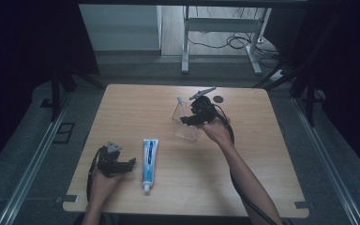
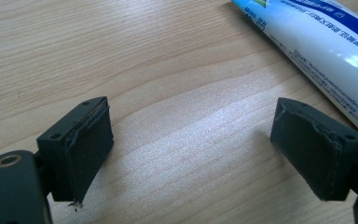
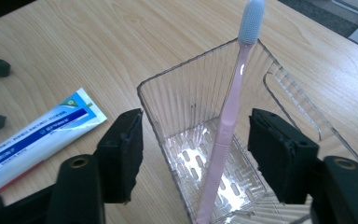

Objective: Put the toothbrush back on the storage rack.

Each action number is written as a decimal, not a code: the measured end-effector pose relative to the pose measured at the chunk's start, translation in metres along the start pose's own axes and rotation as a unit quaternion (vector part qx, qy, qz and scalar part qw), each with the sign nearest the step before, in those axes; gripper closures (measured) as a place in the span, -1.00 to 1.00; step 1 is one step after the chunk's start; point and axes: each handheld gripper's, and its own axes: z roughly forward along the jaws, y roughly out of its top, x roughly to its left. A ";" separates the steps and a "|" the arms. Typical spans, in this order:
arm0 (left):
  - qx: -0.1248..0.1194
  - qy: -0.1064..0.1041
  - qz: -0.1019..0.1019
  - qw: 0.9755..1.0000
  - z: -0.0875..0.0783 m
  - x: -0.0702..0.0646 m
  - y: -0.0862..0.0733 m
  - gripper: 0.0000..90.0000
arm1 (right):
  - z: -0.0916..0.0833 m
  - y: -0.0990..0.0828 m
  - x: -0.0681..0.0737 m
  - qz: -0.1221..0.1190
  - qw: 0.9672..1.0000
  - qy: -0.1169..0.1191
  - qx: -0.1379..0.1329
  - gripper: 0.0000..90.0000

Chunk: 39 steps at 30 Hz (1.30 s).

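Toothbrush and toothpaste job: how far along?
Done: pink toothbrush stands in the clear holder. In hand: nothing; right gripper open around the holder, left gripper open beside the toothpaste tube. Left, probably: tube into the holder.

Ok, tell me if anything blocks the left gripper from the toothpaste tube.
Nothing visible does. The left gripper is open over bare table, and the toothpaste tube lies flat just beyond its right-hand pad in the left gripper view. The clear holder stands farther back by the right gripper.
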 end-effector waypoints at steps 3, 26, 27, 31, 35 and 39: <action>0.000 0.000 0.000 1.000 0.000 0.000 0.000 -0.72 | -0.004 -0.002 0.001 -0.002 1.000 0.001 -0.005 -0.39; 0.000 0.000 0.000 1.000 0.000 0.000 0.000 -0.72 | -0.026 -0.021 0.013 -0.035 0.999 -0.012 -0.017 -0.97; 0.000 0.000 0.000 1.000 0.000 0.000 0.000 -0.72 | -0.026 -0.022 0.013 -0.036 0.999 -0.012 -0.016 -1.00; 0.000 0.000 0.000 1.000 0.000 0.000 0.000 -0.72 | -0.027 -0.028 0.014 -0.040 0.999 -0.012 -0.013 -1.00; 0.000 0.001 0.001 1.000 0.000 0.000 0.000 -0.72 | -0.030 -0.034 0.013 -0.041 0.999 -0.012 -0.013 -1.00; 0.000 0.000 0.001 1.000 0.000 0.000 0.000 -0.72 | -0.032 -0.040 0.010 -0.038 0.999 -0.012 -0.016 -1.00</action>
